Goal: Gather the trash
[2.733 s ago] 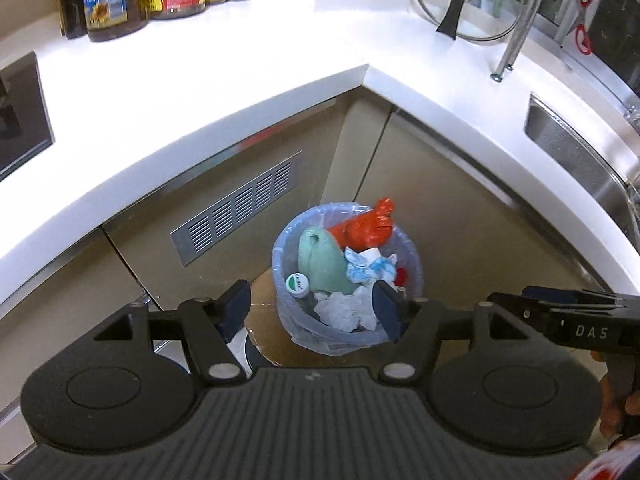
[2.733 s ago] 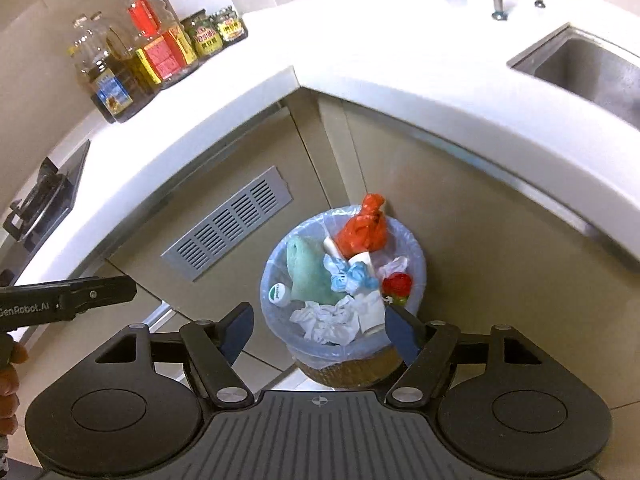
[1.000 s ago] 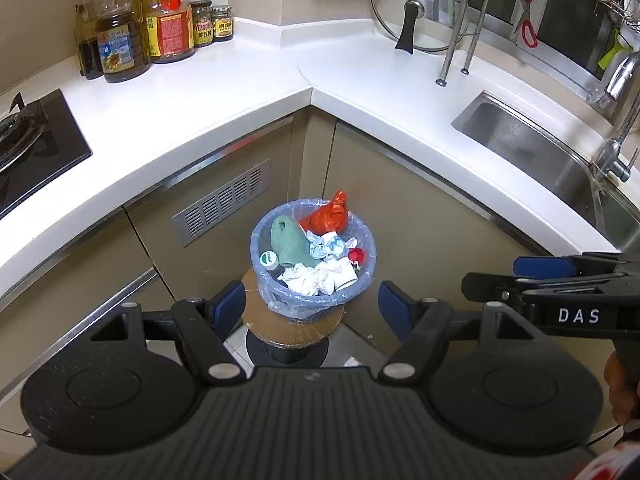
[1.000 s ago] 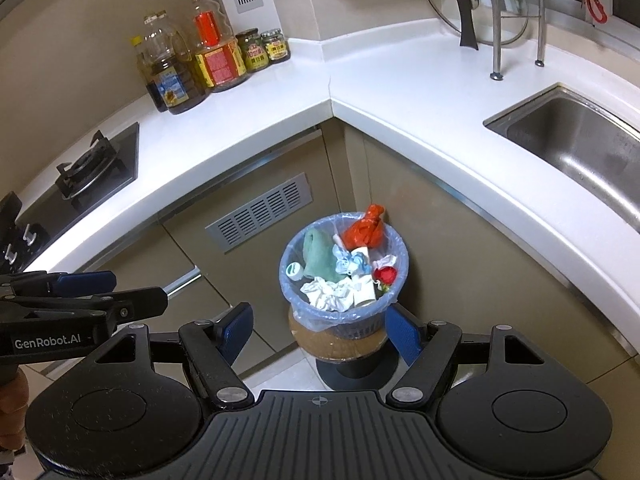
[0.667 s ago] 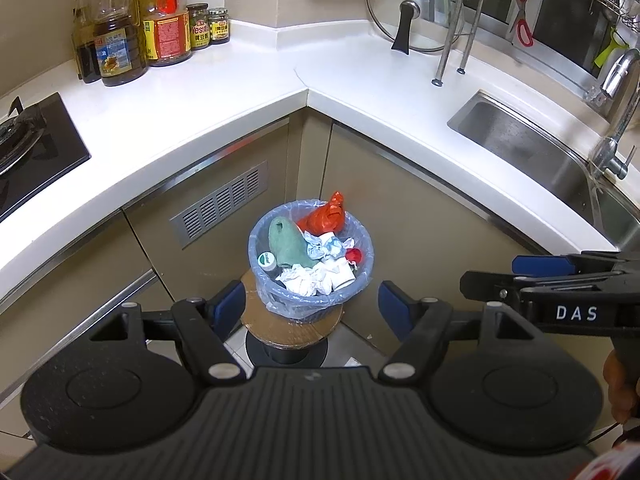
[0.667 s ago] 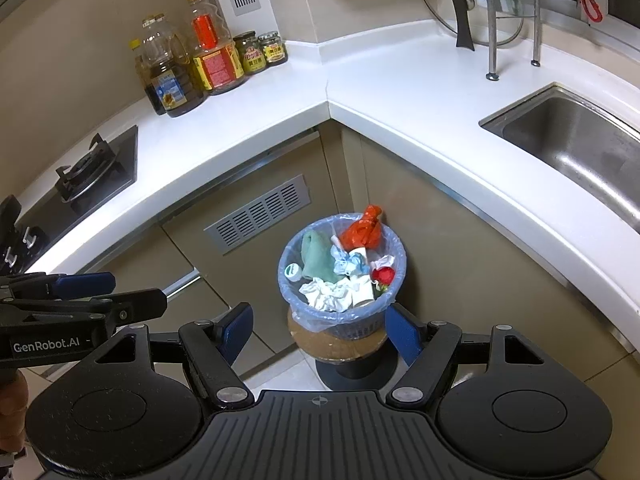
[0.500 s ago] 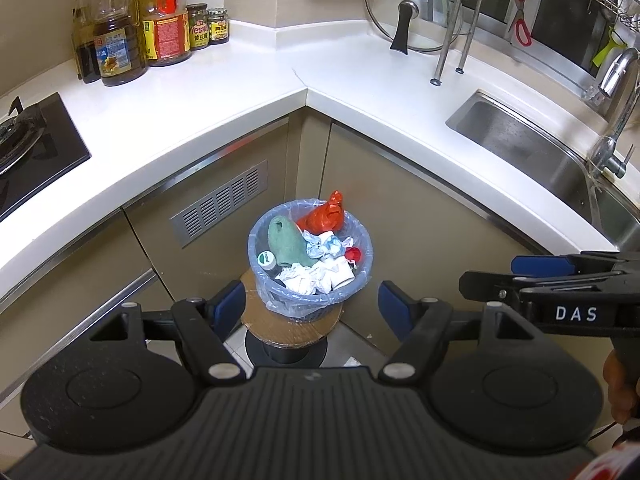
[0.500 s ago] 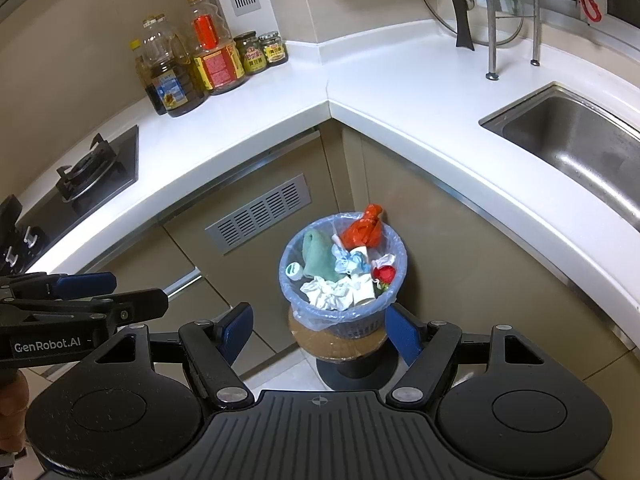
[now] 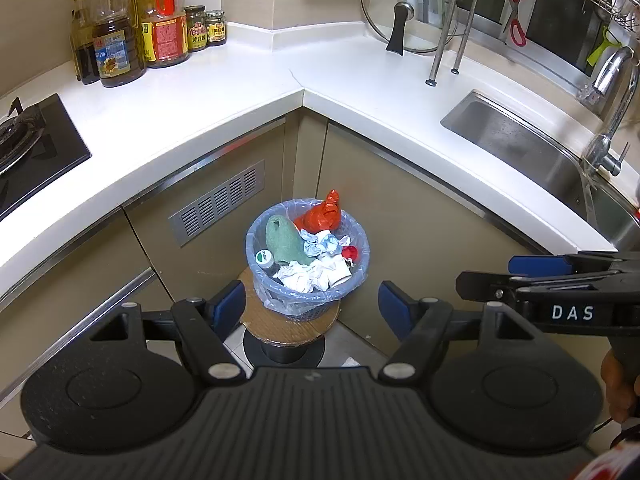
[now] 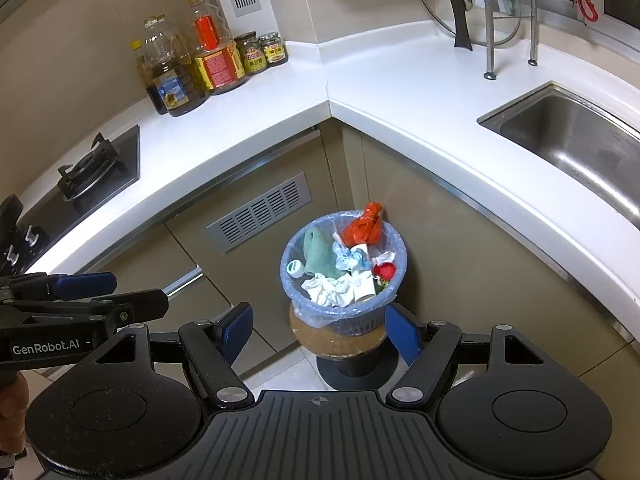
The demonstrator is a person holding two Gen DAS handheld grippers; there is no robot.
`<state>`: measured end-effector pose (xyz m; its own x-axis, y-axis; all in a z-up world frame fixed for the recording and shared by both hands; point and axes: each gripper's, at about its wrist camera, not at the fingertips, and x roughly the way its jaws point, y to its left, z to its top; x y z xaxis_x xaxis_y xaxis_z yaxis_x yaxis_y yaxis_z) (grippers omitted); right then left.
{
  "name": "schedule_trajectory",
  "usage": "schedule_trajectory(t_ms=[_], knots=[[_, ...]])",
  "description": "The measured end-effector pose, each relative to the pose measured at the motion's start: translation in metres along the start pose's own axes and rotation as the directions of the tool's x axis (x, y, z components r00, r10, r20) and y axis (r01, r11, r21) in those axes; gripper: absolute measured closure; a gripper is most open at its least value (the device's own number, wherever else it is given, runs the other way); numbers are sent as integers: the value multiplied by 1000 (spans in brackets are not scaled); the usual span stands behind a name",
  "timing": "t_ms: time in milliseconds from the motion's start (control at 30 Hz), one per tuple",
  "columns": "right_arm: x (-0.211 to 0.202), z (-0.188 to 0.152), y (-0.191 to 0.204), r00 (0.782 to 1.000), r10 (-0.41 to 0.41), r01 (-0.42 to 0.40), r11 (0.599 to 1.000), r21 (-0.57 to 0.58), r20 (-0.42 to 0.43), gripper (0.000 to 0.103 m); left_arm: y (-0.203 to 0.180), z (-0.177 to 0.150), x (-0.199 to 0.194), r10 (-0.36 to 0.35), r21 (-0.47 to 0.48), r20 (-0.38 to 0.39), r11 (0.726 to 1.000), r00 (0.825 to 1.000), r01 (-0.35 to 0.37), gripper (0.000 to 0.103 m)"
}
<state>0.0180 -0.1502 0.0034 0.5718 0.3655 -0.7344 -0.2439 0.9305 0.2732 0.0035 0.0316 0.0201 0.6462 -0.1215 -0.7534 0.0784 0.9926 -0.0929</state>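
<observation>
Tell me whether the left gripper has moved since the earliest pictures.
Yes. The left gripper has pulled back and up from the blue-lined trash basket: the white countertop once filled the view; now the steel sink shows too.

We see a white corner countertop (image 9: 224, 92): oil bottles (image 9: 116, 40) and jars (image 9: 206, 28) at eleven o'clock, a lid rack (image 9: 444, 40) at one. Below, a round stool (image 9: 288, 324) carries the lined bin (image 9: 306, 296).

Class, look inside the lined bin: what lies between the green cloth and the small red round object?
In the right wrist view, a crumpled blue-white paper wad lies between the green cloth and the small red round object.
</observation>
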Motion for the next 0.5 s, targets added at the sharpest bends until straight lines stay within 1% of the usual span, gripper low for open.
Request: schedule_trajectory(t_ms=[500], knots=[[-3, -3, 5, 1000, -3, 3, 1000, 1, 5, 30, -1, 0, -3, 0, 0, 6, 1000, 1000, 0, 32]])
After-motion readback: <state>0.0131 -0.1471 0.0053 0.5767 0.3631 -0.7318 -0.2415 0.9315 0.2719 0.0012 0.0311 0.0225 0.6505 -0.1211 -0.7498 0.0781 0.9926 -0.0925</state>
